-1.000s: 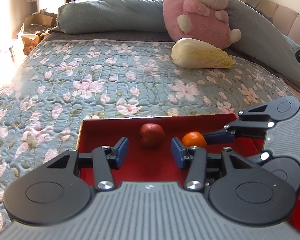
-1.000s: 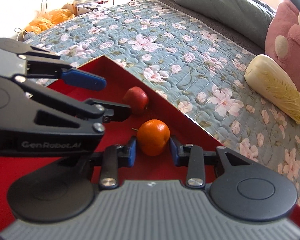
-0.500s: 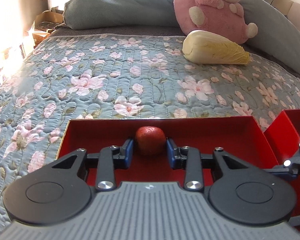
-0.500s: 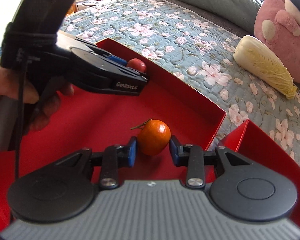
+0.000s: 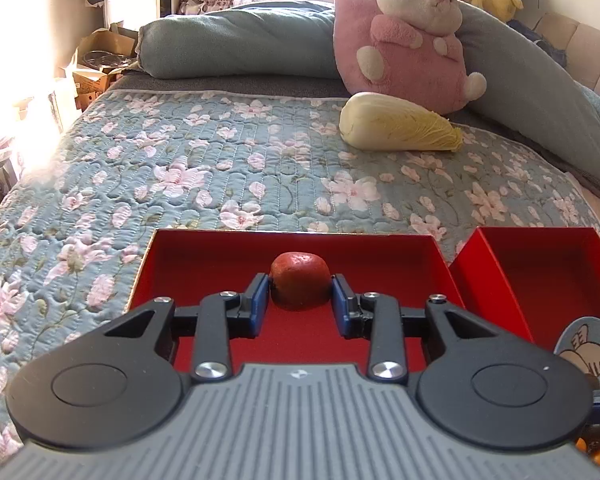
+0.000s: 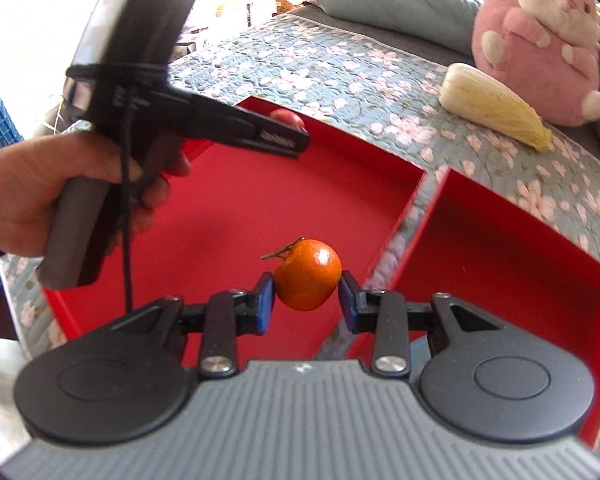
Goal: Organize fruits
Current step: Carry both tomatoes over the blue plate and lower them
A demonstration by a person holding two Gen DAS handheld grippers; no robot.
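My left gripper (image 5: pixel 300 298) is shut on a dark red apple (image 5: pixel 299 280), held just above the floor of the left red tray (image 5: pixel 204 240). In the right wrist view the same apple (image 6: pixel 287 119) peeks out behind the left gripper (image 6: pixel 296 136), which a hand (image 6: pixel 24 188) holds. My right gripper (image 6: pixel 307 294) is shut on an orange tangerine (image 6: pixel 308 274) with a short stem, lifted above the left tray (image 6: pixel 228 216) near its right wall. A second red tray (image 6: pixel 500 248) lies just to the right; in the left wrist view this tray (image 5: pixel 548 268) shows no fruit.
Both trays rest on a floral quilted bedspread (image 5: pixel 220 168). Farther back lie a napa cabbage (image 5: pixel 396 124), a pink plush toy (image 5: pixel 404 36) and a grey-green bolster (image 5: pixel 236 44). Cardboard boxes (image 5: pixel 96 64) stand beside the bed on the left.
My left gripper closed on the apple and lifted it slightly. My right gripper carried the tangerine up and to the right, from beside the apple toward the gap between the trays.
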